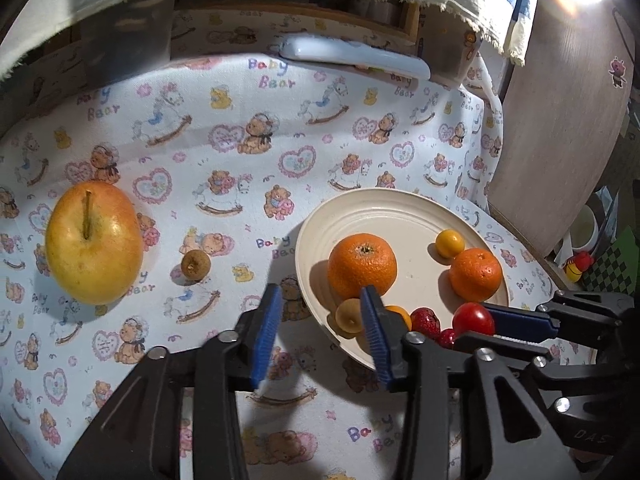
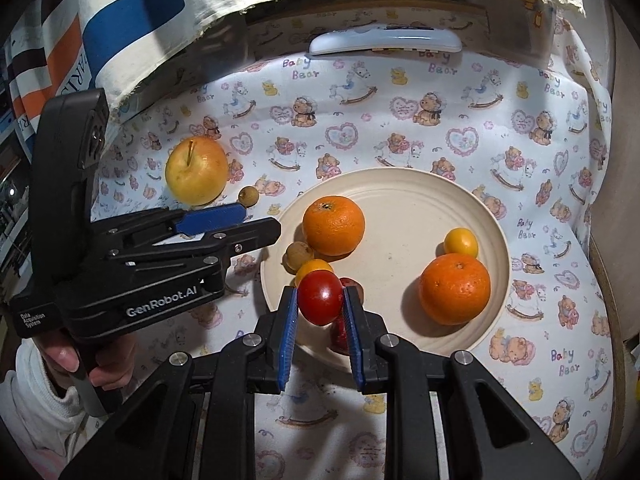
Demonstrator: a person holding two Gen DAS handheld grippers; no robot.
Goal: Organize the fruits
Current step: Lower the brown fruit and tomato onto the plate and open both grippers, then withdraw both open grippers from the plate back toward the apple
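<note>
A cream plate (image 2: 420,196) (image 1: 400,212) holds two oranges (image 2: 334,225) (image 2: 455,289), a small yellow tomato (image 2: 461,242), a brown longan (image 2: 298,255), a small orange fruit (image 2: 314,267) and a strawberry (image 1: 425,320). My right gripper (image 2: 320,294) is shut on a red tomato (image 2: 320,297) (image 1: 473,318) over the plate's near left part. My left gripper (image 1: 320,300) is open and empty at the plate's left rim. A yellow-red apple (image 1: 94,244) (image 2: 197,170) and another longan (image 1: 195,265) (image 2: 248,195) lie on the cloth to the left.
A baby-bear print cloth (image 1: 240,160) covers the table. A white remote (image 1: 356,58) (image 2: 386,40) lies at the back. Striped fabric (image 2: 120,20) hangs over the back left. A wooden edge (image 1: 560,140) stands at the right.
</note>
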